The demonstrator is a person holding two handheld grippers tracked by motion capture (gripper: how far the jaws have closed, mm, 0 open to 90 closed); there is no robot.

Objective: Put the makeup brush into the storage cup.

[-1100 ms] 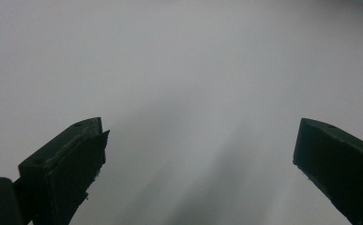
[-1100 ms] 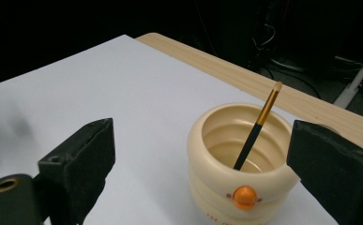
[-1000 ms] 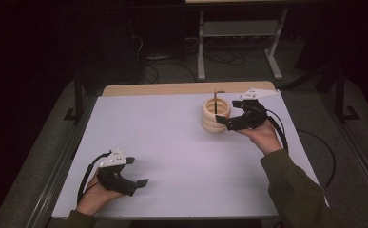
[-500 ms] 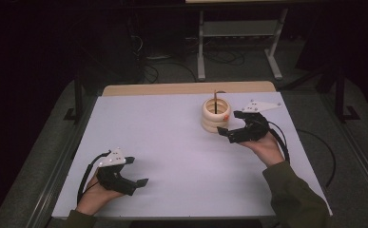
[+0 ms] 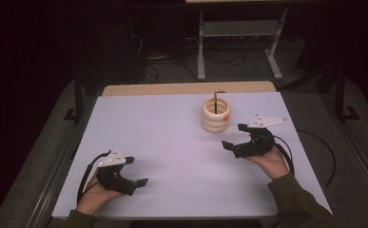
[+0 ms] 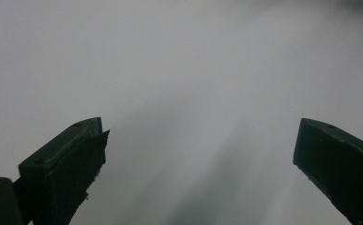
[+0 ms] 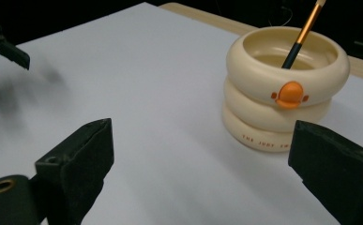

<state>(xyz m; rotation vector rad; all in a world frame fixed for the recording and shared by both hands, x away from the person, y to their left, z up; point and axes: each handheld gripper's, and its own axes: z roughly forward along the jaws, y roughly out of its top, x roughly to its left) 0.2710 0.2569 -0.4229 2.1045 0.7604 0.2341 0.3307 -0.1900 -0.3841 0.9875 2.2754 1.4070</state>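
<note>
A cream ringed cup (image 5: 215,115) (image 7: 284,88) with an orange duck bill on its side stands at the far right of the white table. A dark pencil (image 5: 215,100) (image 7: 301,33) leans inside it. My right gripper (image 5: 234,137) (image 7: 200,161) hovers just in front and to the right of the cup, open, with nothing between its jaws. My left gripper (image 5: 132,171) (image 6: 200,154) rests near the table's front left edge, open and empty, facing bare white tabletop.
The white table top (image 5: 162,137) has a wooden strip (image 5: 186,88) along its far edge. Beyond it stands a metal shelf frame (image 5: 238,38) on a dark floor with cables. A black cable (image 5: 322,156) trails off the table's right side.
My right gripper has drawn back from the cup toward the person and slightly right. The pencil now stands in the cup, free of the jaws. The left gripper stayed put.
</note>
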